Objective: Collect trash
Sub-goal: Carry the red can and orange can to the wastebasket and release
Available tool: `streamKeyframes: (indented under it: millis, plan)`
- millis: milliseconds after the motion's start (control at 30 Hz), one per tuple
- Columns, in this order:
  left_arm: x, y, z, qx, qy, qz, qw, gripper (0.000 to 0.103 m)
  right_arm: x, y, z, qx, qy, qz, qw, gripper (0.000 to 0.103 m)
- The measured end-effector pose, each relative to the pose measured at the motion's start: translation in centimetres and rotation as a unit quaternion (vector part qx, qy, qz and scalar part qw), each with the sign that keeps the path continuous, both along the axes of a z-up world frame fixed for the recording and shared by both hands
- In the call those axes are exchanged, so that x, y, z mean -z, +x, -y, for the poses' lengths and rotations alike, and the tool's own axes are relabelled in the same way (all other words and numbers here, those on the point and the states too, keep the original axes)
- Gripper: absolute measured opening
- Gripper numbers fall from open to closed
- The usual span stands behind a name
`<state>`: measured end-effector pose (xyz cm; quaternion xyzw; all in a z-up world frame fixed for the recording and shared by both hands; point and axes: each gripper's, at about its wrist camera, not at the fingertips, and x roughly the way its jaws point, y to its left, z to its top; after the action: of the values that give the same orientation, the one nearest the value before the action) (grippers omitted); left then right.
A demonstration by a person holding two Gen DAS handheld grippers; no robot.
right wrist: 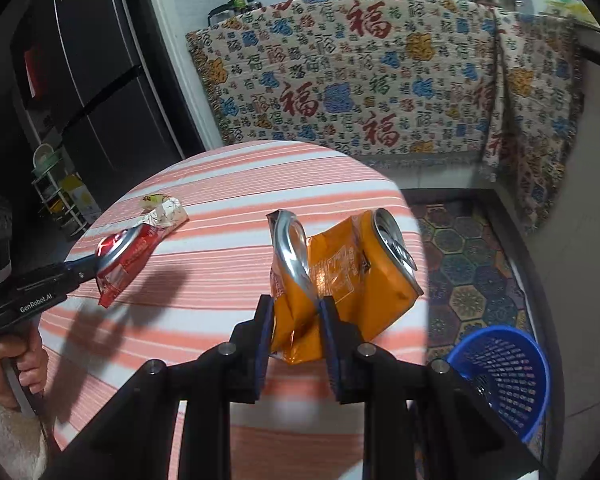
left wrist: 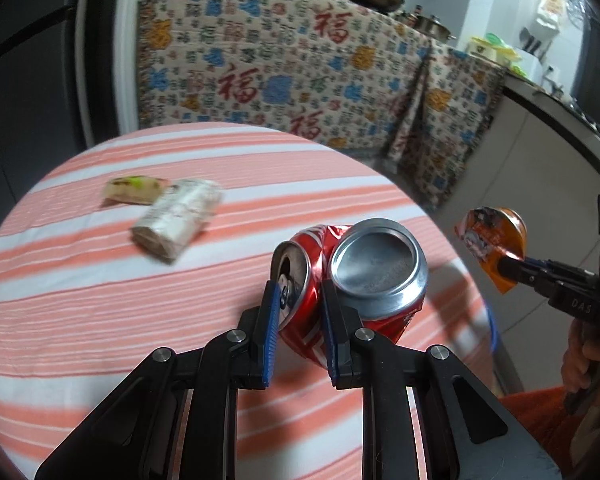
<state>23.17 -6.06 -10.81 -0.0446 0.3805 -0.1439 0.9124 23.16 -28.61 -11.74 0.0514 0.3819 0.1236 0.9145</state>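
Striped cloth in salmon and white covers the round table [right wrist: 220,184], and behind it a patterned blanket [right wrist: 380,80] hangs over a counter. I hold a crushed red can [left wrist: 320,292] in the left gripper [left wrist: 298,320]; its fingers are narrow and clamp the folded middle of the can above the table. My right gripper [right wrist: 296,336] pinches a crushed orange can [right wrist: 332,272] in the same way, near the table's right edge. A blue basket [right wrist: 508,376] stands on the floor just right of the table, below the orange can. Two wrappers [left wrist: 172,216] remain on the cloth, well apart from my grippers. I think the danger is slipping: the crumpled metal gives a small, uneven hold, so a fast swing toward the basket could throw a can on the floor.
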Motion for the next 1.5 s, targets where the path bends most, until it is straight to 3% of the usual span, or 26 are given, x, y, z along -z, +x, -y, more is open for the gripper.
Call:
streamKeyframes:
  millis: [433,800,1233,1500]
  plan:
    - [-1.3,-0.3,15.4,0.116,-0.015,0.001,0.9931,0.018,-0.7,-5.0,12.1,0.113,-0.002,-0.005,0.994,0.024]
    - [1.2,0.9,27.1,0.177,-0.014,-0.021,0.984,0.018,3.8,-6.7,21.9,0.194,0.013,-0.046,0.98,0.024]
    - [6.7,2.8,33.6,0.188,0.01,-0.053,0.9807,0.018,5.6,-5.8,27.6,0.225,0.013,-0.06,0.973,0.024]
    - [8.6,3.7,35.0,0.189,0.024,-0.065,0.9794,0.018,8.3,-4.1,28.9,0.218,-0.001,-0.1,0.971,0.024]
